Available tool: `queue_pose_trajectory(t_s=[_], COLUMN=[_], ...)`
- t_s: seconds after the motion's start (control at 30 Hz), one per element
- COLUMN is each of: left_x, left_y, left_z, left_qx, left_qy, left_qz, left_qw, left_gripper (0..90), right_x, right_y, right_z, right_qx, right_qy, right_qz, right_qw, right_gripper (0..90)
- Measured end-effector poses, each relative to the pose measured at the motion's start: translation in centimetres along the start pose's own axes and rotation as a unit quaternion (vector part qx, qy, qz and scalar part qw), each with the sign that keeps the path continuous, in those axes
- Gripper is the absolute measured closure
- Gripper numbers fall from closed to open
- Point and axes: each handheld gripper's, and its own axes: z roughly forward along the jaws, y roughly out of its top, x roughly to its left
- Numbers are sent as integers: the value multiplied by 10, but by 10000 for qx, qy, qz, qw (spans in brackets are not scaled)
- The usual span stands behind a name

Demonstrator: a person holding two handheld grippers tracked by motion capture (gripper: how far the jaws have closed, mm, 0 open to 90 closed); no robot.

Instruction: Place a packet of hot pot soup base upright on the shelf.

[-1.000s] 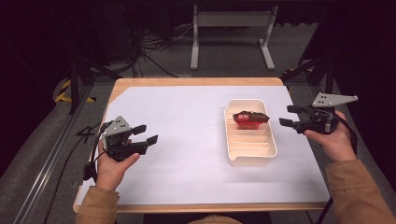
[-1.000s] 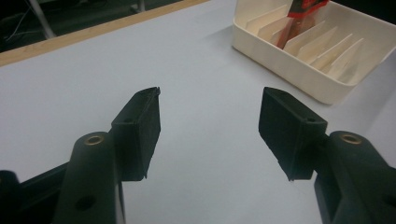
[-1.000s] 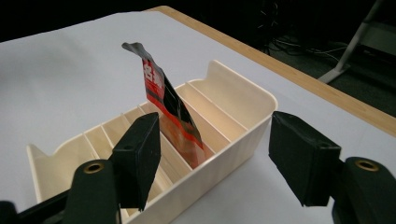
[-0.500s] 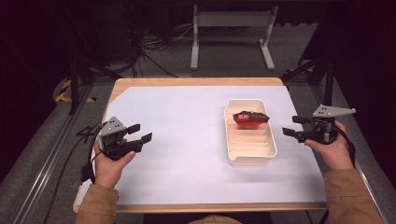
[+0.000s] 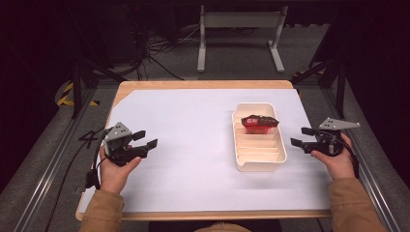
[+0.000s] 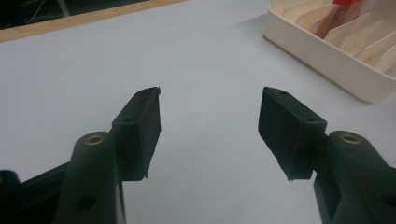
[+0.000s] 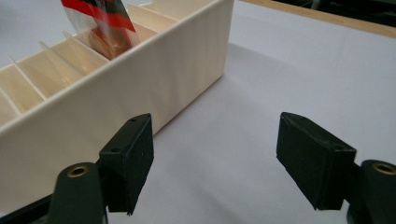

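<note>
White paper covers the table (image 5: 193, 145), wooden edge showing at the far side and a dark floor around it; a cream tray (image 5: 259, 164) with dividers sits toward the right edge, and a red packet (image 5: 258, 123) lies in its far compartment. The right gripper (image 5: 300, 137) hangs just beside the tray's right wall, fingers (image 7: 130, 158) spread with nothing between them; the left gripper (image 5: 145, 139) rests near the left edge, likewise spread and empty. With the packet seemingly placed, the sound move is to draw the right hand clear without nudging the tray. Compared with a second ago, the right hand has sunk and pulled back toward the near edge, its jaws having just opened wider, empty; the left has barely shifted.
</note>
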Motion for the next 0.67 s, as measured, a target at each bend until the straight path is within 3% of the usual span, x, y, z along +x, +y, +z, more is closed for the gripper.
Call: queue_pose_trajectory(t_s=[0.07,0.23,0.33,0.5,0.67], left_x=[0,3,4,4,5], left_y=[-1,-4,-6,-8,-10], left_z=[1,3,4,8,10], left_qx=[8,19,5,22,57], left_qy=[25,26,11,17,24], left_qz=[11,-60,-134,-190,-194], left_qw=[10000,10000,9999,9998,9998], left_gripper=[400,400,400,400,397], right_x=[0,0,2,3,2], right_y=[-8,-22,-28,-28,-29], right_z=[6,14,18,23,23], right_qx=[72,34,177,348,311], right_qy=[-61,-27,-97,-176,-206], right_qz=[-9,260,272,298,356], right_qw=[10000,9997,9994,9988,9987], right_gripper=[295,312,314,307,286])
